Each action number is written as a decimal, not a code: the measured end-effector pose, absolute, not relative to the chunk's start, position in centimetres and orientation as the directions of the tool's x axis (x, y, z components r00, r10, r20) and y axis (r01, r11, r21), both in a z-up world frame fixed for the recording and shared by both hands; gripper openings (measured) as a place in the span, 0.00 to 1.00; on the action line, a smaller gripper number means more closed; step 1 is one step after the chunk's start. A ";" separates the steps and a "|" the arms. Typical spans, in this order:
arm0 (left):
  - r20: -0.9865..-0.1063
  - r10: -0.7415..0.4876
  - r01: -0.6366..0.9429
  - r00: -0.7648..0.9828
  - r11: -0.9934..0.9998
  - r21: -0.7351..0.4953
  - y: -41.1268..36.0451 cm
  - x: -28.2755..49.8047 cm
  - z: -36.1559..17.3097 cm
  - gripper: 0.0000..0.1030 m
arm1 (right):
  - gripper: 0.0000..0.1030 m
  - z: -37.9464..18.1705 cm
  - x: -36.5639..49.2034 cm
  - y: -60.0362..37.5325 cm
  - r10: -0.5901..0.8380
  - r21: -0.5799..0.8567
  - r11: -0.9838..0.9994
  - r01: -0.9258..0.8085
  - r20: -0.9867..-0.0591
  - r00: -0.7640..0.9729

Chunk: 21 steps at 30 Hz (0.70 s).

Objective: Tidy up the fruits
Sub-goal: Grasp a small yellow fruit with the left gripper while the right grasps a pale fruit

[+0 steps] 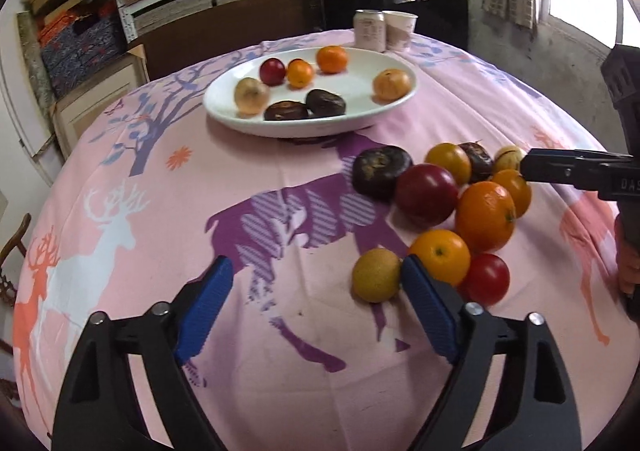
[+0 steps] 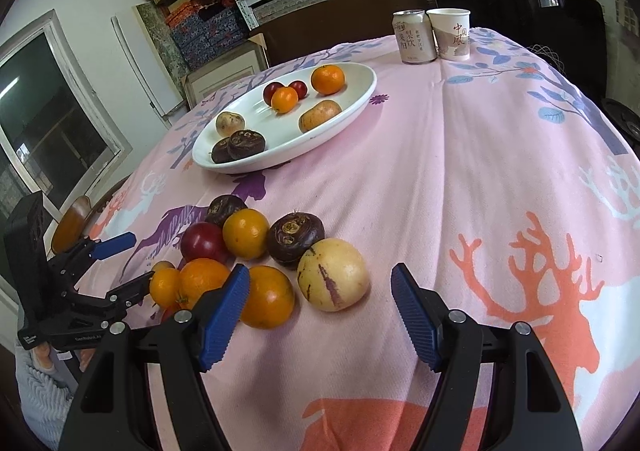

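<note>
While both grippers hovered over the pink deer-print tablecloth [image 2: 460, 179], a loose cluster of fruit lay on the cloth and a second lot sat in the white oval plate [image 1: 360, 115] farther back.

On the plate were a bright orange mandarin [image 1: 331, 59], a smaller orange one [image 1: 300, 72], a dark red plum [image 1: 272, 71], a pale yellowish fruit [image 1: 251, 95], a duller orange-tan fruit [image 1: 391, 84] near the right rim, and two flat, dark brown, wrinkled fruits [image 1: 306, 107] touching each other at the front. The right wrist view showed a second small red fruit [image 2: 298, 88] behind the small orange one.

The cluster on the cloth held a glossy dark red plum [image 1: 426, 194], a large orange [image 1: 485, 216], a smaller orange [image 1: 440, 256] with its stem dimple facing up, a small red fruit [image 1: 488, 278], a yellow-green round fruit [image 1: 376, 275], and a dark brown flattened fruit [image 1: 381, 176]. Nearest the right gripper lay a pale cream fruit with purple streaks [image 2: 333, 274], touching another dark brown fruit [image 2: 295, 238].

The left gripper [image 1: 316, 275] stood wide open with nothing between its blue pads; its right fingertip lay just beside the yellow-green fruit. The right gripper [image 2: 320, 283] was also open and empty, its jaws apart with the streaked fruit just ahead of the gap and an orange [image 2: 267, 302] beside its left pad.

A drinks can [image 2: 414, 36] and a paper cup [image 2: 450, 33] stood side by side at the far edge of the table.
</note>
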State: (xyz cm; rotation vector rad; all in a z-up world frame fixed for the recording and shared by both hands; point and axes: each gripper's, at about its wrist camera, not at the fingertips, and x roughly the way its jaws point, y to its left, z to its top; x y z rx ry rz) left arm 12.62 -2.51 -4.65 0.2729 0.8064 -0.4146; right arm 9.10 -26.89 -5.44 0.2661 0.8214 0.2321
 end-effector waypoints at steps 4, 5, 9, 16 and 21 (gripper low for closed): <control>-0.762 -0.358 0.531 0.540 0.847 -0.022 -3.3 12.8 -4.9 0.42 | 0.60 -5.3 8.9 -26.7 0.328 0.330 0.936 -0.126 -0.680 0.656; -0.764 -0.368 0.547 0.530 0.837 -0.024 -3.7 12.8 -5.0 0.37 | 0.58 -5.3 8.9 -26.7 0.333 0.334 0.934 -0.129 -0.678 0.655; -0.787 -0.398 0.580 0.472 0.812 -0.063 -4.7 13.2 -5.8 0.25 | 0.54 -5.3 8.8 -26.8 0.347 0.349 0.928 -0.132 -0.675 0.651; -0.786 -0.396 0.575 0.475 0.816 -0.064 -4.8 12.9 -5.7 0.26 | 0.54 -5.5 9.0 -27.3 0.363 0.378 0.918 -0.122 -0.673 0.644; -0.772 -0.409 0.552 0.487 0.829 -0.090 -3.7 12.8 -5.2 0.26 | 0.58 -6.0 9.4 -27.6 0.390 0.416 0.902 -0.115 -0.672 0.629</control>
